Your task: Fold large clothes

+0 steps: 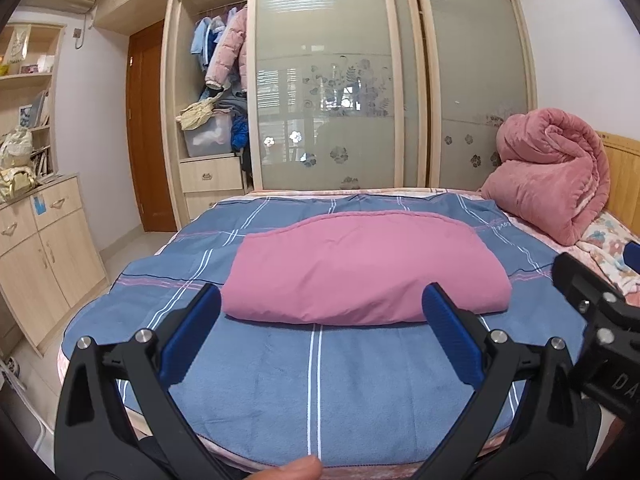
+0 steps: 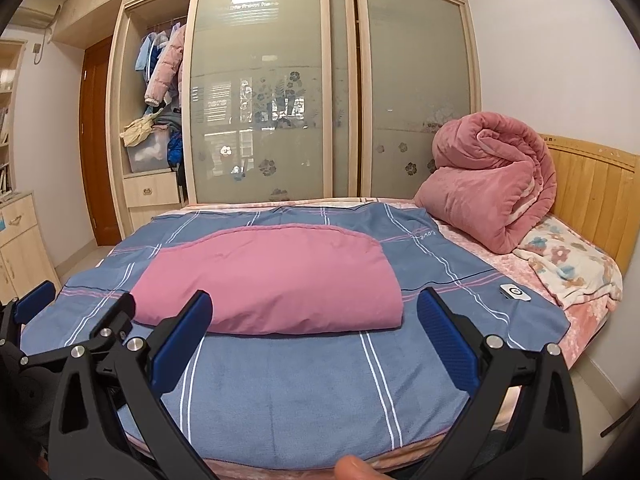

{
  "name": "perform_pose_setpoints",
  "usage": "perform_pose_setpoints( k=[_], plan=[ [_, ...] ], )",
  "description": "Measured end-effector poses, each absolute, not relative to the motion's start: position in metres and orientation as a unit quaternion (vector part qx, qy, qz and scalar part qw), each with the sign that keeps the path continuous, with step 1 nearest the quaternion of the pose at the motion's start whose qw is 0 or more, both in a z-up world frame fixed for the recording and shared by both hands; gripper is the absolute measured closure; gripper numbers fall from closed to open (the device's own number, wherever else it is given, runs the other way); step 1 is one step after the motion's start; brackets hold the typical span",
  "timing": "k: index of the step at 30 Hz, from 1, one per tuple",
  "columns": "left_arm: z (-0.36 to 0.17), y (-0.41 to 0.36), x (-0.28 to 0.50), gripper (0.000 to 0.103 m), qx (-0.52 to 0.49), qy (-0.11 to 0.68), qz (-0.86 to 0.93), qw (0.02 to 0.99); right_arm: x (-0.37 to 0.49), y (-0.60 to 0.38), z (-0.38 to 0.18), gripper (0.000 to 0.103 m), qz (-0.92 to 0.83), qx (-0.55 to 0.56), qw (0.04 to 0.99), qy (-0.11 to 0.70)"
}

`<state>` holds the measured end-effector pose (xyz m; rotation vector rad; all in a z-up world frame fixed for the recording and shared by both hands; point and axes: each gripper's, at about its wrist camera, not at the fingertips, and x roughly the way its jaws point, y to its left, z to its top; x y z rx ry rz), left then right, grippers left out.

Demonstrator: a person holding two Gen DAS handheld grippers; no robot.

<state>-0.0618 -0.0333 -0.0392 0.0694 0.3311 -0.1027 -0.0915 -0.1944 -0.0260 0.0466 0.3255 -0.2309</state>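
A pink garment (image 1: 360,268) lies folded into a thick rectangle on the blue striped blanket (image 1: 320,380) on the bed; it also shows in the right wrist view (image 2: 272,280). My left gripper (image 1: 322,304) is open and empty, held above the near part of the bed, short of the garment's front edge. My right gripper (image 2: 314,308) is open and empty too, beside the left one, short of the garment's front right corner. The right gripper's body (image 1: 600,320) shows at the left view's right edge, and the left gripper's body (image 2: 60,328) at the right view's left edge.
A rolled pink quilt (image 2: 492,184) and a floral blanket (image 2: 568,264) lie by the wooden headboard (image 2: 592,192). A small white device (image 2: 515,292) lies on the bed's right side. A wardrobe with sliding doors (image 2: 280,92) stands behind, cabinets (image 1: 40,248) at left.
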Motion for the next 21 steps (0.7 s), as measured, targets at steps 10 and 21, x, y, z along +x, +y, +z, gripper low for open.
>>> perform_pose_setpoints(
  k=[10, 21],
  plan=[
    [-0.044, -0.033, -0.057, 0.002, 0.037, 0.171, -0.052, 0.983, -0.087, -0.191, -0.029, 0.001, -0.116, 0.024, 0.979, 0.167],
    [-0.048, -0.031, -0.051, 0.002, 0.032, 0.178, -0.059, 0.982, -0.084, -0.193, -0.032, 0.001, -0.114, 0.027, 0.978, 0.171]
  ],
)
